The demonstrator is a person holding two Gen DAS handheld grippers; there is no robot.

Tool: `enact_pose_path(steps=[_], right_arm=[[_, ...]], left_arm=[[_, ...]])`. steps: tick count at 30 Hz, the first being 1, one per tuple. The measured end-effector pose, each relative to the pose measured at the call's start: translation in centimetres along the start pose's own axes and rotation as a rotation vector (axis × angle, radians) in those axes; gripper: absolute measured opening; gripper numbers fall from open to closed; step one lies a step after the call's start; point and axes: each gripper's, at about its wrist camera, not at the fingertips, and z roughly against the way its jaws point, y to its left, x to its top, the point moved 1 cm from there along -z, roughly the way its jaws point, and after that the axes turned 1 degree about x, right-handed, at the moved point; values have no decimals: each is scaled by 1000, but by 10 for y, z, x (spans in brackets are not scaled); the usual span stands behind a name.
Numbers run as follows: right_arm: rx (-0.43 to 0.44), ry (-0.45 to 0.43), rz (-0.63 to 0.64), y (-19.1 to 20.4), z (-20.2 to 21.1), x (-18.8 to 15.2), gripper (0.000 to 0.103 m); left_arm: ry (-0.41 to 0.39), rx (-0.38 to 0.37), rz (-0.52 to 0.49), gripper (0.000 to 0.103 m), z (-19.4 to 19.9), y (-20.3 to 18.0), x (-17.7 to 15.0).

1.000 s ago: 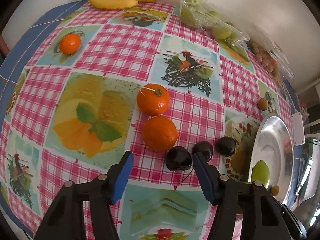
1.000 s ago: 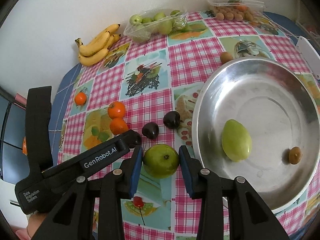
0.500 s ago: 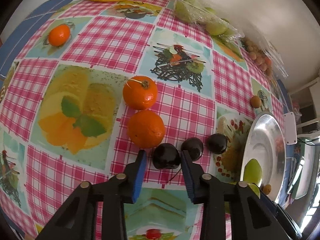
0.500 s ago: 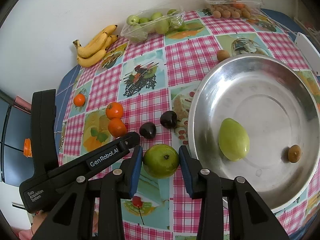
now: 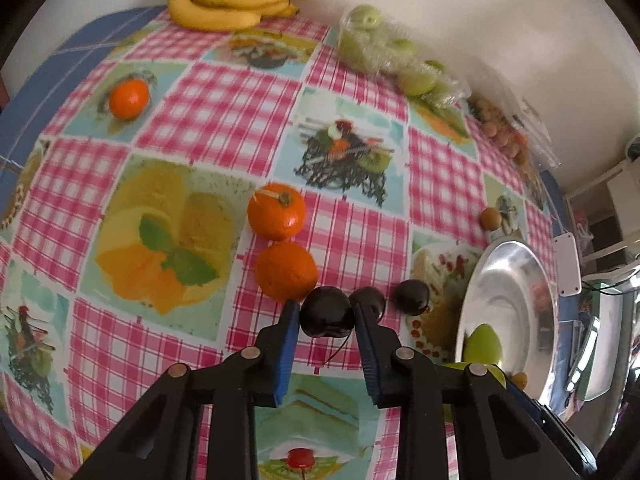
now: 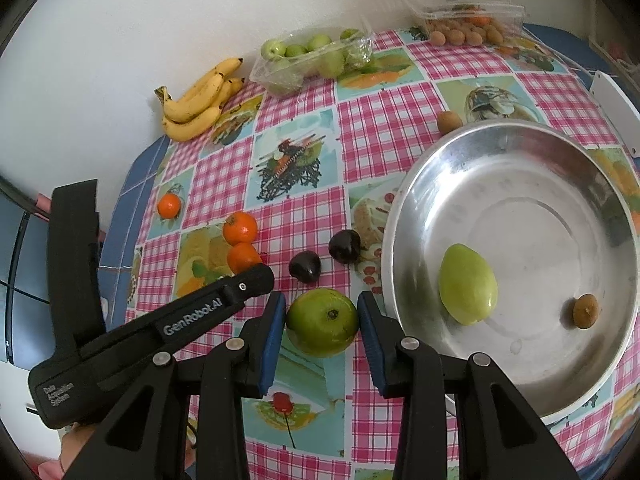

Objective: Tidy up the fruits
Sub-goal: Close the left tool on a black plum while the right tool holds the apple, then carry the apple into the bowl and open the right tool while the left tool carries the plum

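My left gripper [image 5: 326, 314] is shut on a dark round plum [image 5: 326, 316], its blue pads pressing both sides. A second plum [image 5: 370, 300] sits half hidden behind the right finger and a third plum [image 5: 412, 296] lies beyond it. Two oranges [image 5: 286, 270] lie just ahead on the left. My right gripper [image 6: 322, 320] is shut on a green apple [image 6: 322, 322] beside the silver bowl [image 6: 400, 208]. The bowl holds a green mango [image 6: 468, 290] and a small brown fruit [image 6: 586, 310]. In the right wrist view the left gripper's body [image 6: 160, 320] hides the held plum.
Bananas [image 6: 200, 100], a tray of green fruits [image 6: 316, 56] and a clear box of brown fruits [image 6: 468, 20] line the wall. A small orange [image 6: 169, 205] lies at the far left and a brown fruit [image 6: 449, 121] behind the bowl. The checked cloth ends at a blue edge [image 6: 120, 220].
My left gripper's jaws have closed from wide open onto the nearest plum after moving slightly forward over it. The right gripper and its apple have stayed put.
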Motion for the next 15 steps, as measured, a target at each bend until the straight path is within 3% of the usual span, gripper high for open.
enact_pose_path(steps=[15], right_arm=[[-5,-50,-69,-24,21,9,39]], left_arm=[[-35,20,-54,31,9,-17,-1]])
